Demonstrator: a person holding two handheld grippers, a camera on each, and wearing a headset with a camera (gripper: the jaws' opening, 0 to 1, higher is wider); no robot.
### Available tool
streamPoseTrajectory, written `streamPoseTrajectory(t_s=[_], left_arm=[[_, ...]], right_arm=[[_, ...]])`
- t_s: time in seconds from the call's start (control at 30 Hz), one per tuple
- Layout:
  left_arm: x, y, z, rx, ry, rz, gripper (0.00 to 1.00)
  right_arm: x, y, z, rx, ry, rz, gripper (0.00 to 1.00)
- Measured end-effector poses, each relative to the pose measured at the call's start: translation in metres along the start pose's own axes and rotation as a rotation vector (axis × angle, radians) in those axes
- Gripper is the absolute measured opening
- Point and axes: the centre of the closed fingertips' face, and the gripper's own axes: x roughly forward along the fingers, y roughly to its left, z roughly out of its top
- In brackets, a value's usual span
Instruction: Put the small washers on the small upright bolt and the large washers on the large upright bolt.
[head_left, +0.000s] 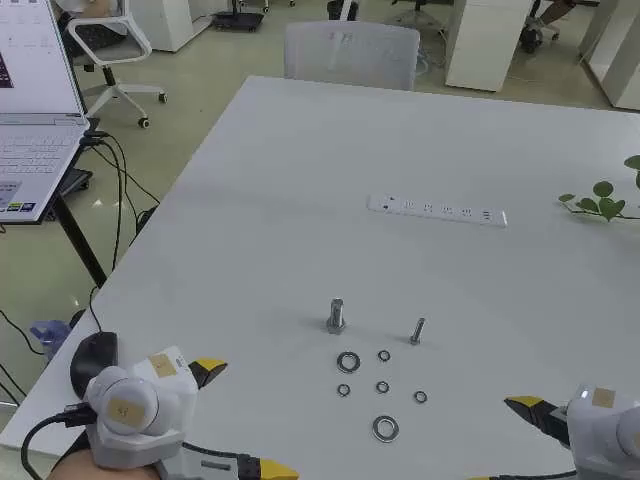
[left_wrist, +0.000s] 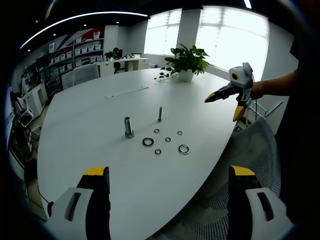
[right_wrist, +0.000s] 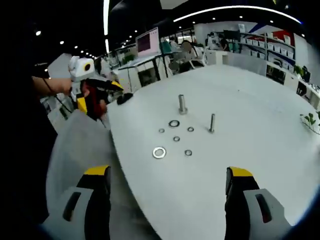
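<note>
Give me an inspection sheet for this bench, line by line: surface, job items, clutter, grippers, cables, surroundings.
Surface: white table, no spills or marks seen.
Job's things: large bolt and small bolt stand upright with no washer on either. Two large washers and four small washers lie flat in front of the bolts.
Clutter: power strip beyond the bolts; potted plant at the far right; what looks like a black mouse at the near left edge.
Grippers: left gripper and right gripper are both open and empty, at the near table edge.
Cables: black cables on the floor at left.
Surroundings: laptop, office chair.
</note>
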Motion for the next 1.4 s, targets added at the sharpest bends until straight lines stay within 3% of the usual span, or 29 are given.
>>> streamPoseTrajectory(t_s=[0.1,0.17,0.23,0.5,0.8,1.4], left_arm=[[-0.003,-0.002,0.001,0.005,-0.01,-0.002,0.9],[-0.005,-0.002,0.0,-0.004,-0.011,0.001,0.91],[-0.006,0.0,-0.001,-0.003,-0.009,0.012,0.91],[-0.007,-0.005,-0.006,0.006,0.017,0.003,0.9],[0.001,-0.011,-0.003,0.005,0.021,-0.009,0.95],[0.007,-0.014,-0.001,0.002,0.017,-0.018,0.98]], right_arm=[[0.0,0.003,0.001,0.004,-0.005,0.01,0.99],[0.0,0.005,0.006,0.043,-0.029,0.016,0.99],[-0.002,0.001,0.012,0.055,-0.059,-0.001,0.98],[-0.005,-0.005,0.017,0.075,-0.088,-0.016,0.98],[-0.009,-0.005,0.0,0.052,-0.033,-0.031,1.0],[-0.01,-0.006,0.002,0.068,-0.027,-0.027,1.0]])
